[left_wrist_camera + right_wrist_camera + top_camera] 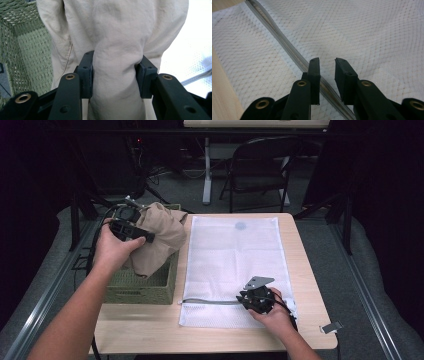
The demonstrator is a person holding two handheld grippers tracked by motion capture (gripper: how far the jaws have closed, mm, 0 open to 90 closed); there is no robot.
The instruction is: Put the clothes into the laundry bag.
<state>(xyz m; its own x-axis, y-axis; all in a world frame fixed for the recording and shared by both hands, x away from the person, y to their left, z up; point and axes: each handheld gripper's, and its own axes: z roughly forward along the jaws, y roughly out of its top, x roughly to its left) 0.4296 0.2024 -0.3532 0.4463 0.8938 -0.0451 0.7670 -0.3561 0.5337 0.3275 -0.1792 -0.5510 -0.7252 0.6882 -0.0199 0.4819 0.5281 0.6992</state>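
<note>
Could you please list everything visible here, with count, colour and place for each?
Beige cloth garment: one, held above the basket.
Green woven basket: one, left part of the table.
White mesh laundry bag: one, flat at table centre, grey zipper near its front edge.
Light wooden table: one.
Black folding chair: one, behind the table.
Small metal clip: one, table's right front corner.
Left tongs: black, shut on the garment.
Right tongs: black, open over the zipper.

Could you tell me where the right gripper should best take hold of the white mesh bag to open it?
Probably at the upper mesh edge along the grey zipper, coming from above: the mesh bag lies flat, and the right gripper already straddles that line.
</note>
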